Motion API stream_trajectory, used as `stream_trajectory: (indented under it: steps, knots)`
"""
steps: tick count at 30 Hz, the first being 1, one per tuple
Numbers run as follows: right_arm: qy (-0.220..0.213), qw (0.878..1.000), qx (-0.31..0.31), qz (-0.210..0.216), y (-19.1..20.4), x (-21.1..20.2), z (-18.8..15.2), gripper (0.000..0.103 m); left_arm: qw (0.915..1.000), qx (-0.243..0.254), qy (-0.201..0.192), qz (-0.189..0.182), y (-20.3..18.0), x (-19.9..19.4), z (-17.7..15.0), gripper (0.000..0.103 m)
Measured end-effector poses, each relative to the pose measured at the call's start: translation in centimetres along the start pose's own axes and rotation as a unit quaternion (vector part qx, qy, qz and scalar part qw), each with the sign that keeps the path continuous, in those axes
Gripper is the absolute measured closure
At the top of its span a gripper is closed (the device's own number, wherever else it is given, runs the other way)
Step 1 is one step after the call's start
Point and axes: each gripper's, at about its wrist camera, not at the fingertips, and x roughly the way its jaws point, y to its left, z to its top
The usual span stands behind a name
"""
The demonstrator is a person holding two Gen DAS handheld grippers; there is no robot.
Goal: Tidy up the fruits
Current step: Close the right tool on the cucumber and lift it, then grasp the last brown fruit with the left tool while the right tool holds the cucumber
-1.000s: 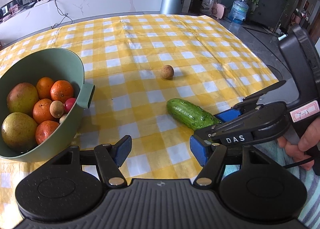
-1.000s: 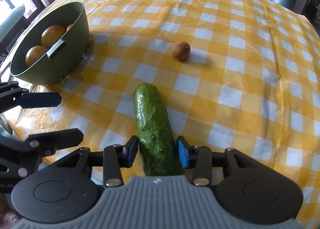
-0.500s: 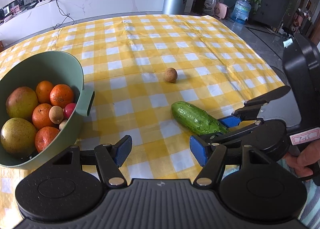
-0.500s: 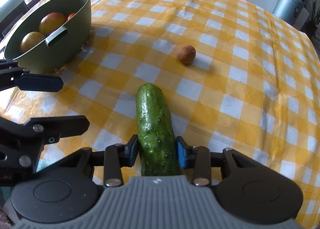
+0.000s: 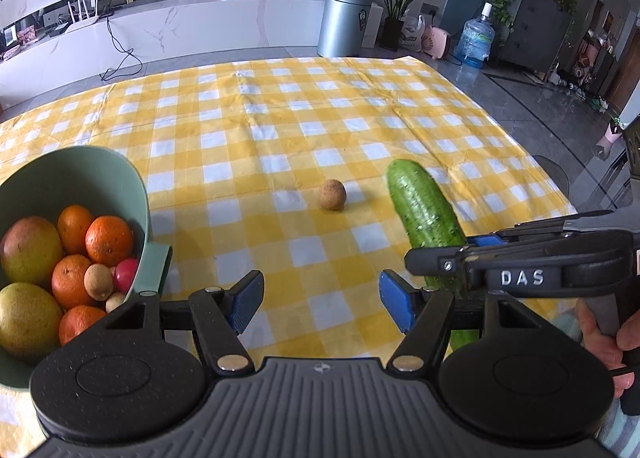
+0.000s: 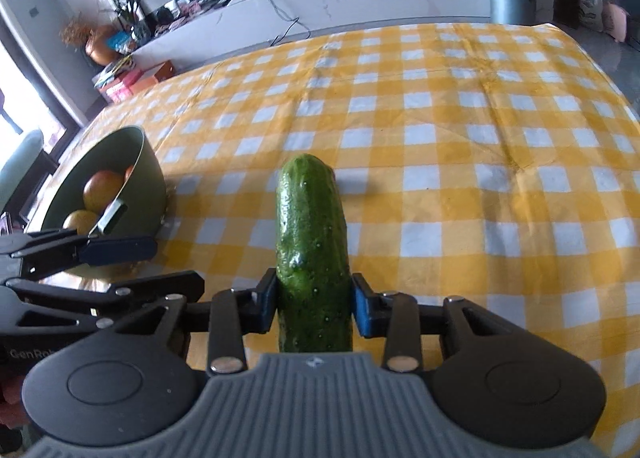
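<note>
My right gripper (image 6: 314, 298) is shut on a green cucumber (image 6: 312, 242), its blue pads pressing both sides near the close end. The cucumber is tilted up off the yellow checked cloth (image 6: 460, 161). In the left wrist view the same cucumber (image 5: 424, 209) sticks up from the right gripper (image 5: 460, 254) at the right. My left gripper (image 5: 320, 298) is open over the cloth with nothing between its fingers. A small round brown fruit (image 5: 332, 195) lies on the cloth beyond it. The green bowl (image 5: 100, 151) at the left holds oranges, mangoes and small fruits.
A person's hand (image 5: 604, 334) holds the right gripper's handle. The table's right edge (image 5: 560, 193) drops to a grey floor. Beyond the far edge stand a metal bin (image 5: 344, 23), a water bottle (image 5: 476, 37) and a long white counter (image 5: 200, 29).
The right gripper's pads closed onto the cucumber and lifted it off the cloth, tipping its far end up. Both views have swung upward, showing more of the room.
</note>
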Motion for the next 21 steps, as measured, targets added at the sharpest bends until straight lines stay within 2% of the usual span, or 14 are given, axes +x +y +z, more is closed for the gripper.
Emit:
stream_trajectory:
  steps: [5, 12, 21]
  knots:
    - [-0.031, 0.998, 0.056, -0.021, -1.7, -0.1, 0.9, 0.068, 0.9999, 0.006, -0.015, -0.003, -0.2, 1.2, 0.9, 0.026]
    - [-0.039, 0.995, 0.079, -0.054, -3.3, 1.1, 2.0, 0.068, 0.9989, 0.035, -0.032, 0.0, -0.8, 3.8, 1.7, 0.027]
    - [-0.033, 0.992, 0.109, -0.053, -4.9, 2.5, 2.4, 0.068, 0.998, 0.048, -0.041, -0.006, -0.8, 8.3, 2.8, 0.041]
